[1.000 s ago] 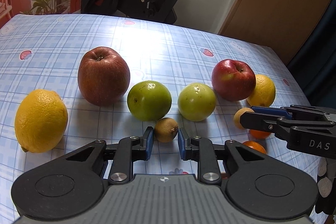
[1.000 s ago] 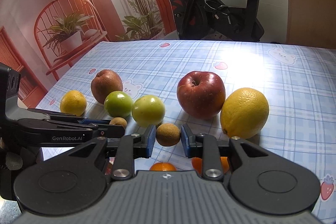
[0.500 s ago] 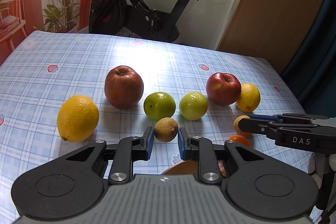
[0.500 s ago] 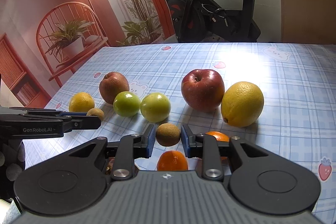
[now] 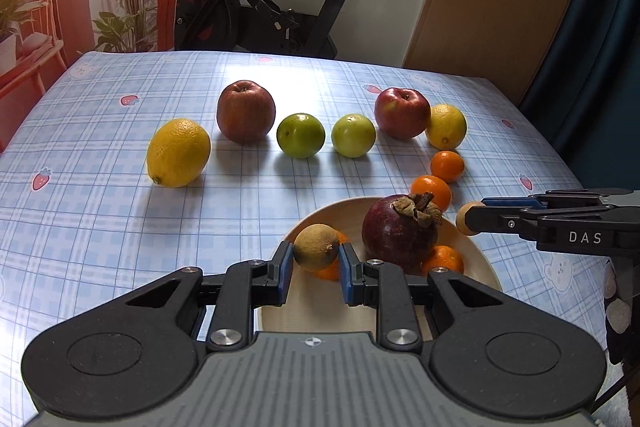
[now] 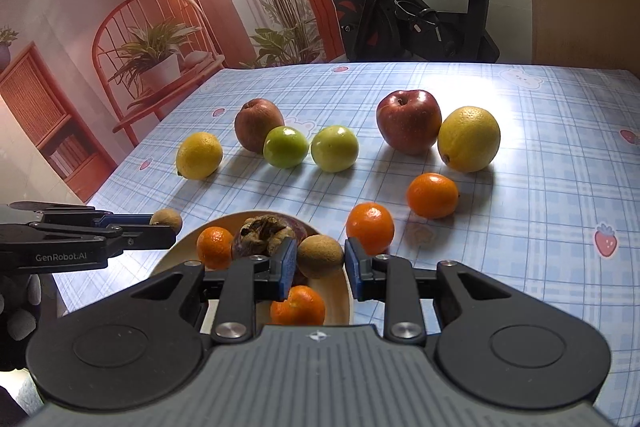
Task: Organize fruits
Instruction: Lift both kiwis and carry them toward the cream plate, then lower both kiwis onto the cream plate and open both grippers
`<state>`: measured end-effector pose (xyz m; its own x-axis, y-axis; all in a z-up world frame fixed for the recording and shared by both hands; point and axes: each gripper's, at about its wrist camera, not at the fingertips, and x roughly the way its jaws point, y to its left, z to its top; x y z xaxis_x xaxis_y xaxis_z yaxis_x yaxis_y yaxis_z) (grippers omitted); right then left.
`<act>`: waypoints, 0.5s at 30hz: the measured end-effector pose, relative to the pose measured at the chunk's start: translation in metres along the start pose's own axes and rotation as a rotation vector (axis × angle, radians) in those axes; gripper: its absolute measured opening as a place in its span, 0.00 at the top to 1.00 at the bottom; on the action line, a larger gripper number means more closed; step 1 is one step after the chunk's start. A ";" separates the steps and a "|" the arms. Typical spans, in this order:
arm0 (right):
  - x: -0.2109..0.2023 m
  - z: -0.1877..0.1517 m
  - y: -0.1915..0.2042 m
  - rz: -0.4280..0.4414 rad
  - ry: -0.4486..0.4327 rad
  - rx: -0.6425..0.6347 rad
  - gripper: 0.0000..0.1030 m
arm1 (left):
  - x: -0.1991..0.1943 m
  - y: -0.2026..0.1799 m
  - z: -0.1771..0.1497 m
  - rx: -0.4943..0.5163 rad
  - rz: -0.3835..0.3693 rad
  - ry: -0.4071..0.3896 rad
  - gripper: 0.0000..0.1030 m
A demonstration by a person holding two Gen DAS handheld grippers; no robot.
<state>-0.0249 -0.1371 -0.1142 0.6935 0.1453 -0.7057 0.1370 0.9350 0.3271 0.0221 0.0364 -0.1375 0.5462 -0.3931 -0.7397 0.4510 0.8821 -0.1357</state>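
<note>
My left gripper (image 5: 313,263) is shut on a small brown kiwi-like fruit (image 5: 316,247) and holds it above a pale wooden bowl (image 5: 320,223). My right gripper (image 6: 320,263) is shut on a second small brown fruit (image 6: 320,255) over the same bowl (image 6: 344,291). The bowl holds a dark purple mangosteen (image 5: 400,227) and small oranges (image 5: 444,259). Each gripper shows from the side in the other's view, the right one (image 5: 466,219) and the left one (image 6: 170,223).
On the blue checked tablecloth (image 5: 120,219) lie a row of two lemons (image 5: 178,153), two red apples (image 5: 246,111) and two green fruits (image 5: 301,135), plus two loose oranges (image 6: 432,195). An exercise bike (image 5: 280,7) stands behind the table.
Both grippers lifted their brown fruits off the table and drew back toward the near edge. The bowl with the mangosteen and oranges has come into view beneath them.
</note>
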 end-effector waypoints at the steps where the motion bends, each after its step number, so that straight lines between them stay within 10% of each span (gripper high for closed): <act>1: -0.002 -0.004 0.003 0.001 0.009 -0.002 0.72 | -0.001 0.001 -0.003 0.006 0.004 0.005 0.75; 15: 0.011 -0.036 0.022 -0.008 0.139 -0.057 0.72 | 0.013 -0.001 -0.017 0.063 0.018 0.071 0.75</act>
<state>-0.0399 -0.1032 -0.1375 0.5877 0.1776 -0.7894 0.0986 0.9526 0.2878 0.0166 0.0347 -0.1585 0.5040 -0.3556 -0.7871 0.4862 0.8700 -0.0816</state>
